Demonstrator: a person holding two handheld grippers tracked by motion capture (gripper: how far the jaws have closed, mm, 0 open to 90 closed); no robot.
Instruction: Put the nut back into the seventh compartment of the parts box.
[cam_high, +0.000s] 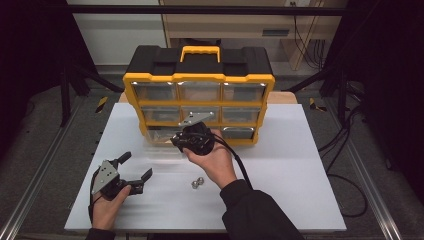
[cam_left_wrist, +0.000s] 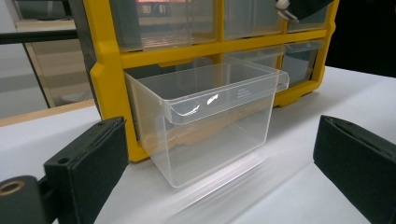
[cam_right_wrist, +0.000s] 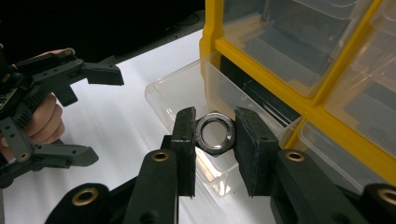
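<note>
Hands of a person held two black grippers at a white table (cam_high: 300, 165), in front of a yellow and black drawer cabinet (cam_high: 199, 77) that stood at the table's far side. The cabinet is the landmark here. Its bottom-left clear drawer (cam_left_wrist: 210, 119) was pulled out toward the person.

From the high view, the right gripper (cam_high: 189, 141) hovered at the pulled-out drawer, just in front of the cabinet's bottom row, but what it carried was hidden there. The right gripper view showed it plainly: a steel hex nut (cam_right_wrist: 214, 132) was pinched between the two narrowly spaced jaws, held over the open drawer's near end, beside the cabinet's yellow frame.

The left gripper (cam_high: 136, 166) sat well in front of the cabinet and toward its left end, with jaws spread wide and nothing between them. Its own view looked between those jaws at the drawer, which appeared empty, and at the yellow frame behind it.

The high view alone showed two more nuts (cam_high: 196, 183) lying loose on the table, well in front of the cabinet's middle, just left of the person's right forearm.

Faint raised lettering crossed the drawer's front lip in the left gripper view; it was too small to read. No other writing could be made out.
</note>
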